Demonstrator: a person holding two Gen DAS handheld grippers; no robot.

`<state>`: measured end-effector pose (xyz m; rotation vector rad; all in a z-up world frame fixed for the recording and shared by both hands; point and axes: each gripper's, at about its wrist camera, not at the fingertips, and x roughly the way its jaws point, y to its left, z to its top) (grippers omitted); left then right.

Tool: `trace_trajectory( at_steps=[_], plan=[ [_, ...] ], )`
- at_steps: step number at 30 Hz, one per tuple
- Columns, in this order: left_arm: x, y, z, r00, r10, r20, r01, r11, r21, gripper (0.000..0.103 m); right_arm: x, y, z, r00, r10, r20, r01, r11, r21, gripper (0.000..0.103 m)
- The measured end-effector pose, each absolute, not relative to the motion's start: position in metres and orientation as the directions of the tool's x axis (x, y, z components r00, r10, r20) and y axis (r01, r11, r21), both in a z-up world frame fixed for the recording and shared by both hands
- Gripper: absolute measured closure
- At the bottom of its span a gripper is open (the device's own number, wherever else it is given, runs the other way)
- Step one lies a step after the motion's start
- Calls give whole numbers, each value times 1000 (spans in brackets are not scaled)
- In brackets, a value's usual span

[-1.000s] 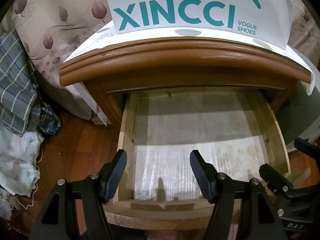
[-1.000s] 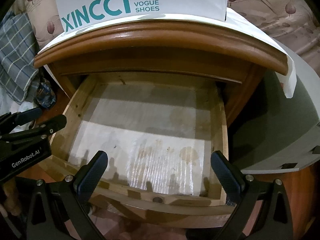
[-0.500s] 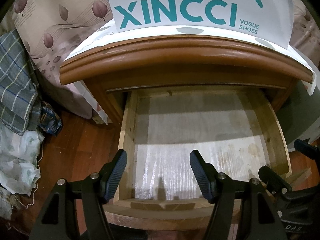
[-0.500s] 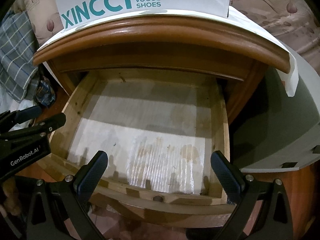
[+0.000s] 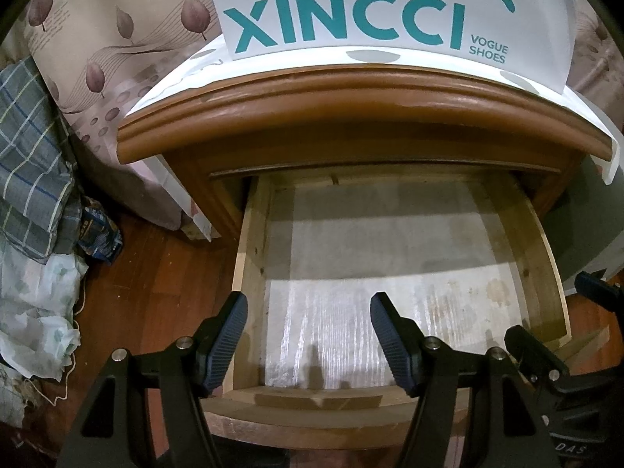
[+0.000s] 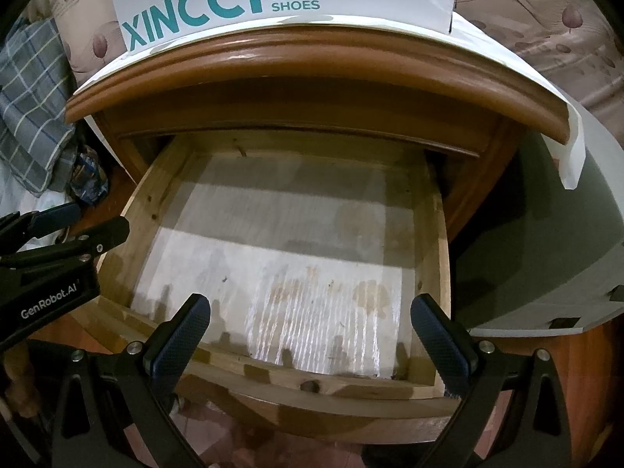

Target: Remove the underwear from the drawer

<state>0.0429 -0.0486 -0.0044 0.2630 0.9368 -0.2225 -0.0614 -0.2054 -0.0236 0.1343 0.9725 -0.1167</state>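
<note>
Both views look steeply down into the open drawer of a wooden nightstand. My left tongs stand partly spread over the drawer's front left corner, with nothing between the pads. My right tongs stand wide over its front edge, likewise holding nothing. Each pair shows at the margin of the other's view, so the two hang just beside each other.

The drawer floor, lined with a pale, stained sheet, is bare over all that shows. No underwear is visible here. The rear strip under the nightstand top lies in shadow, and I cannot tell whether anything is tucked there. A heap of plaid and pale cloth lies on the floor to the left; whether the garment is among it I cannot say.

A white shoe box marked XINCCI sits on the nightstand top.

To do this step well, I judge that I should first check the shaded rear of the drawer. I should keep both tongs spread and clear of the wooden rim. If nothing is there, I judge the removal done.
</note>
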Motion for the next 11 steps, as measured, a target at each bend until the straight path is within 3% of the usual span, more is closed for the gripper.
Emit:
trace_trajectory(
  at_steps=[11],
  plan=[
    [41,-50,-4,584,-72,-809,301,944,133,36,-62,-203,-24,556,-40,-830,153,987,54,1]
  ],
)
